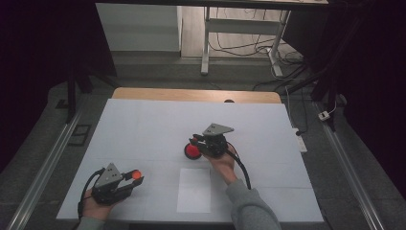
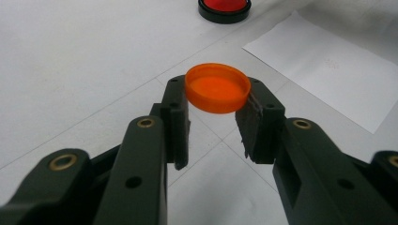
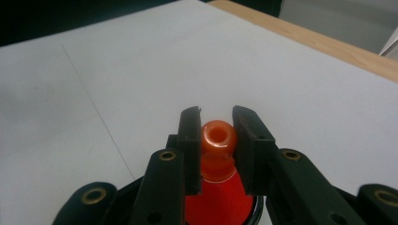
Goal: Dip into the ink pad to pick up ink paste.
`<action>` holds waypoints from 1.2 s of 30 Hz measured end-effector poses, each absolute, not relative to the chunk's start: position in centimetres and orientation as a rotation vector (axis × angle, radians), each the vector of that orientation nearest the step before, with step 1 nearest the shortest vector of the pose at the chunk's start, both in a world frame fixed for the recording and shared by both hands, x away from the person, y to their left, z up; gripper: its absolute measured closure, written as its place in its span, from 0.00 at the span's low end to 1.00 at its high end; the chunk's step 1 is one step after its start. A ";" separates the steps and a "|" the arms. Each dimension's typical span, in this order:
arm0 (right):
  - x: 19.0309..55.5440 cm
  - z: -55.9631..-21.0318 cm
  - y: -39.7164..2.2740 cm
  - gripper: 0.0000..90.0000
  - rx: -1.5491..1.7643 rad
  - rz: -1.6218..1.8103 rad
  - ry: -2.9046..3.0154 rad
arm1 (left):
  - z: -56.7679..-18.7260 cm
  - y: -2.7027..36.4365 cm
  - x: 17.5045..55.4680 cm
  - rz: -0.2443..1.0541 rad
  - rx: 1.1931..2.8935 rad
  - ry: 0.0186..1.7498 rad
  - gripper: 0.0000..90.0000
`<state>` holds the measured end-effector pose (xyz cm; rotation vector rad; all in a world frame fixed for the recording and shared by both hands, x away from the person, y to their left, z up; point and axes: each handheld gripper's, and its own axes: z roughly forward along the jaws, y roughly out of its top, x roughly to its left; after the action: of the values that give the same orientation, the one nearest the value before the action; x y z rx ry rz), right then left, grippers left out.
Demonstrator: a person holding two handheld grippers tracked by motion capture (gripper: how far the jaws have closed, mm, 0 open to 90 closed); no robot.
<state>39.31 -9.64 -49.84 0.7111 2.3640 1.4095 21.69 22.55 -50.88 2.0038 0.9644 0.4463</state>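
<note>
My left tongs (image 1: 135,178) sat at the near left of the table (image 1: 143,124), pinching an orange cap (image 2: 217,87) by its rim between the two pads, open side up and clear of the surface. Just to the right of them lay a sheet of paper (image 1: 194,189), flat near the front edge. Farther in, near the middle, my right tongs (image 1: 195,142) were pressed onto the orange neck (image 3: 218,136) of a red cone-shaped piece (image 3: 220,201) (its mouth was a small round hole at the tip). The cone stood on a black-rimmed round base (image 1: 191,152) resting on the table. In the left gripper view, that base showed beyond the cap, well apart from it. Past everything ran the table's bare wooden far edge (image 1: 191,94).
</note>
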 end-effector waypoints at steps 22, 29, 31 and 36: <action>40.4 -52.5 -8.9 0.81 0.792 1.314 2.421 | -51.0 22.5 21.7 0.437 2.009 0.963 0.73; 40.2 -52.6 -8.9 0.81 0.772 1.297 2.419 | -50.9 22.5 21.7 0.437 2.008 0.962 0.73; 40.1 -52.7 -8.9 0.81 0.773 1.302 2.412 | -50.9 22.5 21.7 0.437 2.008 0.962 0.73; 40.1 -52.7 -9.0 0.81 0.771 1.307 2.411 | -50.9 22.5 21.7 0.438 2.009 0.961 0.73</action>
<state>40.08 -9.04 -52.74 0.7708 2.4109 1.3071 21.67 22.46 -50.93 2.0091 0.9614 0.4379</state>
